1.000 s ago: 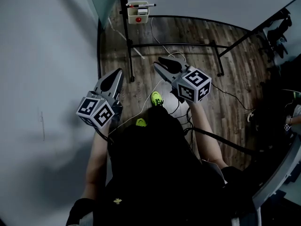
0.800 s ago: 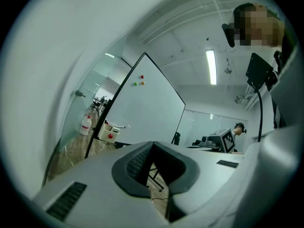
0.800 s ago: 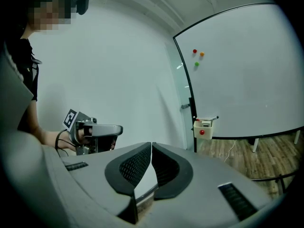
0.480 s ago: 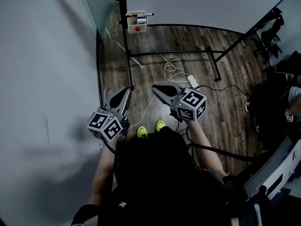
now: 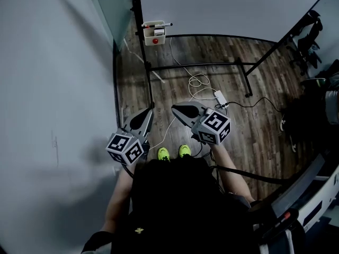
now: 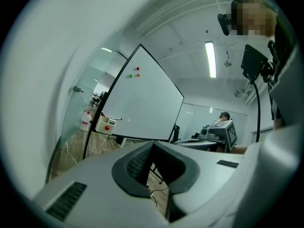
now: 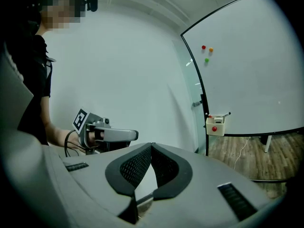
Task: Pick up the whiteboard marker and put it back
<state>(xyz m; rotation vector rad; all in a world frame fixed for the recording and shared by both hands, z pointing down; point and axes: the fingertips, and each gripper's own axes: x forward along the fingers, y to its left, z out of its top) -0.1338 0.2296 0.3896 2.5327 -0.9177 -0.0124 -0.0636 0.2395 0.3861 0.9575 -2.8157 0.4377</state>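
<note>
A whiteboard marker (image 5: 159, 24) lies across the top of a small cream holder box (image 5: 155, 34) with a red dot, fixed at the whiteboard's (image 5: 228, 4) lower left corner. It shows small in the left gripper view as the marker (image 6: 115, 119), and in the right gripper view as the marker (image 7: 223, 115) on the box (image 7: 214, 126). Both grippers hang well short of it, over the floor near the person's feet. My left gripper (image 5: 150, 111) has its jaws together with nothing in them. My right gripper (image 5: 175, 109) is shut and empty too.
The whiteboard stands on a black frame with floor bars (image 5: 201, 65). White cables and a power strip (image 5: 218, 96) lie on the wood floor ahead of the grippers. A grey wall (image 5: 53, 89) runs along the left. Dark chairs and equipment (image 5: 312, 36) crowd the right side.
Both grippers have drawn back toward the person's body and sit lower in the head view. The right gripper's jaws have closed. The marker stays on the box.
</note>
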